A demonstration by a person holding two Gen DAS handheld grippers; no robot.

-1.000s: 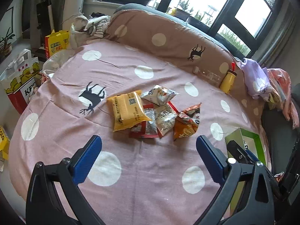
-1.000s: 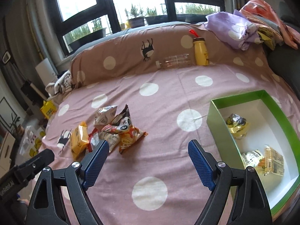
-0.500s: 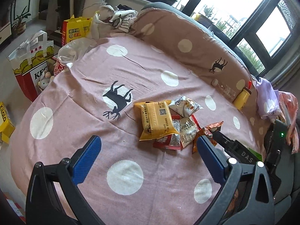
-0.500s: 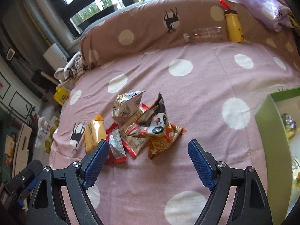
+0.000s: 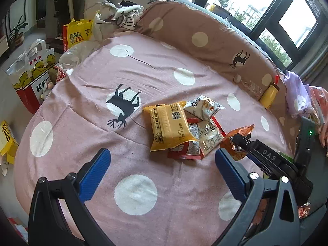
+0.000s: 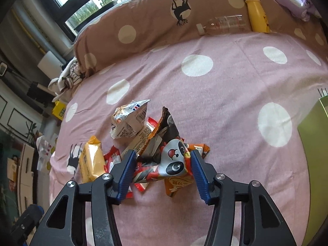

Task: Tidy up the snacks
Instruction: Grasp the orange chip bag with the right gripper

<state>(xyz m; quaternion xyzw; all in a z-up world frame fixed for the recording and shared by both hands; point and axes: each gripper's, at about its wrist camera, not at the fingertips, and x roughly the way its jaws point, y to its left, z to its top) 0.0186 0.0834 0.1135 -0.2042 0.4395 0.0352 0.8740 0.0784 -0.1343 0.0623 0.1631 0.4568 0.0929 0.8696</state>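
pink bedding with white dots and deer prints [image 6: 235,94] covers the round bed where all this is going on, under dark-framed windows. working out from the right gripper [image 6: 162,171]: its blue-padded jaws are closing around the crinkly foil snack bag with a panda face printed on it [image 6: 174,162], which sits between the pads; the bag looks squeezed at both sides, though i can't say the hold is firm yet. that bag lies at the near edge of a loose heap: beneath and beside it an orange foil packet [image 6: 178,185], then a red-edged flat packet [image 6: 112,157], a puffy yellow plastic pack [image 5: 169,126], and a white pyramid-shaped pouch [image 5: 203,107] furthest back. the left gripper [image 5: 162,176] hangs over bare sheet short of the heap, jaws wide apart with nothing in them. off to the right edge a green cardboard box [image 6: 313,135] shows only its outer wall, so i can't see what is inside it. judging by the heap, most of the sorting looks still ahead: the panda bag is only now being taken up, and at least four more packets wait on the bed. a yellow bottle [image 6: 257,14] and a clear plastic bottle [image 6: 223,24] rest against the brown dotted bolster.
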